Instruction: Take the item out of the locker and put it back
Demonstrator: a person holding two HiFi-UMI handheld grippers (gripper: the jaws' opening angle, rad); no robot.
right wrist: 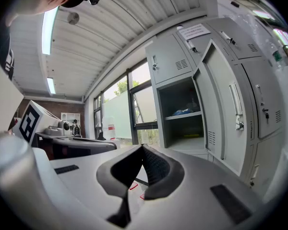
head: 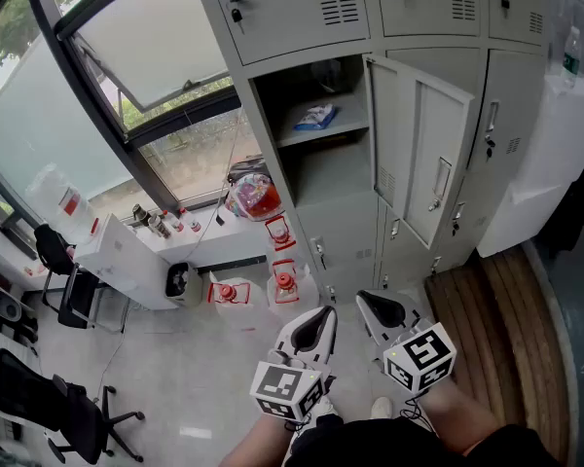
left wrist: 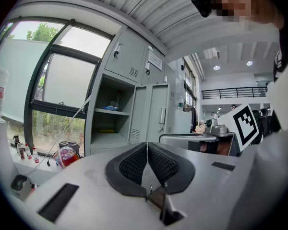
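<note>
The grey locker (head: 321, 154) stands with its door (head: 423, 154) swung out to the right. On its upper shelf lies a blue-and-white packet (head: 316, 117), which also shows in the left gripper view (left wrist: 108, 108) and the right gripper view (right wrist: 182, 112). My left gripper (head: 321, 314) (left wrist: 147, 143) and right gripper (head: 372, 302) (right wrist: 142, 147) hang side by side low in front of me, well short of the locker. Both point toward it, are shut, and hold nothing.
A red-and-clear bag (head: 253, 197) rests on the window ledge left of the locker. Red-and-white items (head: 284, 282) and a black bin (head: 180, 280) stand on the floor below. Office chairs (head: 63, 270) sit far left. A wooden platform (head: 487, 300) lies at the right.
</note>
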